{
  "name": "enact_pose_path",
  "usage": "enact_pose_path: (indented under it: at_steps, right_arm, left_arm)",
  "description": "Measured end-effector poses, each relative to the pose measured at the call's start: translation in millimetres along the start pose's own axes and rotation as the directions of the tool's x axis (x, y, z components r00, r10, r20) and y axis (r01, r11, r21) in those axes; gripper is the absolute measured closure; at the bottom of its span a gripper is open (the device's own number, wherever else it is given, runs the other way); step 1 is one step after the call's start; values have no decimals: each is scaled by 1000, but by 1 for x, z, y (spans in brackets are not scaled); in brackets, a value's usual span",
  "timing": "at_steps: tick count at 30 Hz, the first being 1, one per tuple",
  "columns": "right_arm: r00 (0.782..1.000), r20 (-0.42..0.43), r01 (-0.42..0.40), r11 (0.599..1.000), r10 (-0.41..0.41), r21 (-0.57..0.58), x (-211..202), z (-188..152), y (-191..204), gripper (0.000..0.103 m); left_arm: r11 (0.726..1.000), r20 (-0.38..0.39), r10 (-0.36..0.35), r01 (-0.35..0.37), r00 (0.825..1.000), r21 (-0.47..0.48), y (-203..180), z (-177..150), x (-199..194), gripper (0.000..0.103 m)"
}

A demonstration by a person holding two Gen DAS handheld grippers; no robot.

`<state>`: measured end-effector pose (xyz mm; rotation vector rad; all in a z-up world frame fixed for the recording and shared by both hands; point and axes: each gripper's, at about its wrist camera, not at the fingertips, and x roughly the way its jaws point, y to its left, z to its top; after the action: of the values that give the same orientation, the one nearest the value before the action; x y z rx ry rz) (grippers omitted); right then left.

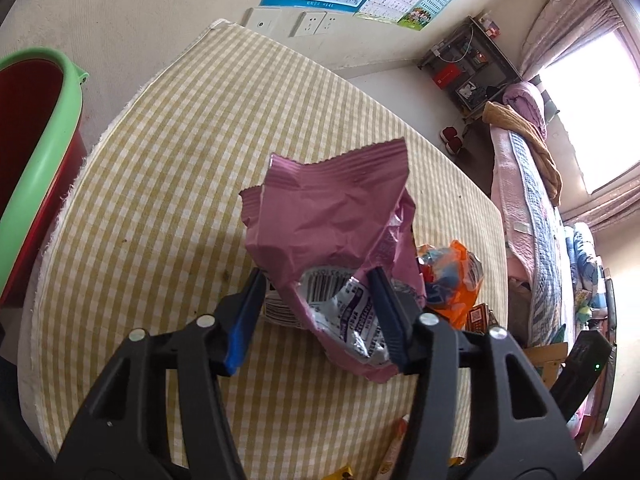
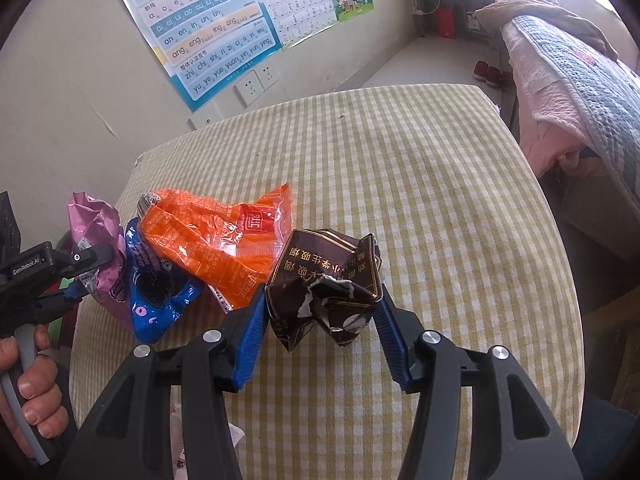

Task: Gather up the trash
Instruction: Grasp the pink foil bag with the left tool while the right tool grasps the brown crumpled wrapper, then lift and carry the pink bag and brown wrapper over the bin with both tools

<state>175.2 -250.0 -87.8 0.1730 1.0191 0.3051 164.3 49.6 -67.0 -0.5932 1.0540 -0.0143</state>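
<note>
A crumpled pink snack wrapper (image 1: 332, 208) stands up from the checked tablecloth (image 1: 180, 160), its silver printed end between the fingers of my left gripper (image 1: 316, 276), which is shut on it. The right wrist view shows the same wrapper (image 2: 96, 220) pinched by the left gripper (image 2: 94, 270) at the far left. My right gripper (image 2: 320, 296) is shut on a crushed dark brown cigarette pack (image 2: 324, 272), with a blue pad against each side. An orange plastic bag (image 2: 216, 236) and a blue wrapper (image 2: 160, 288) lie between the two held items.
A red bin with a green rim (image 1: 44, 136) stands off the table's left edge. A bed with quilts (image 2: 580, 92) runs along the right side. A person's hand (image 2: 28, 392) holds the left gripper's handle. Small wrappers (image 1: 396, 440) lie at the near edge.
</note>
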Motion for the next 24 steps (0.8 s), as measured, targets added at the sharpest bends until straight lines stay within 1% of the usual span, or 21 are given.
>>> enact_pose_path:
  at_steps: [2, 5, 8, 11, 18, 24]
  right_arm:
    - [1000, 3, 1, 1000, -1, -4, -1, 0, 1, 53]
    - [1000, 14, 5, 1000, -5, -15, -4, 0, 3, 53]
    - [999, 38, 16, 999, -14, -30, -8, 1, 5, 53]
    - [998, 54, 26, 999, -24, -42, -13, 1, 7, 53]
    - [994, 106, 31, 998, -25, -52, -35, 1, 13, 53]
    - [989, 142, 44, 996, -33, -75, -57, -4, 25, 53]
  left_arm:
    - [1000, 16, 2, -2, 1000, 24, -6, -1, -6, 62]
    - [999, 38, -14, 13, 999, 44, -12, -3, -16, 67]
    - [997, 53, -17, 13, 998, 70, -15, -4, -25, 73]
    - [996, 67, -14, 7, 998, 94, -17, -8, -36, 73]
    - [984, 103, 20, -38, 994, 173, -20, -24, -61, 73]
    - [981, 133, 20, -45, 991, 187, -13, -36, -81, 73]
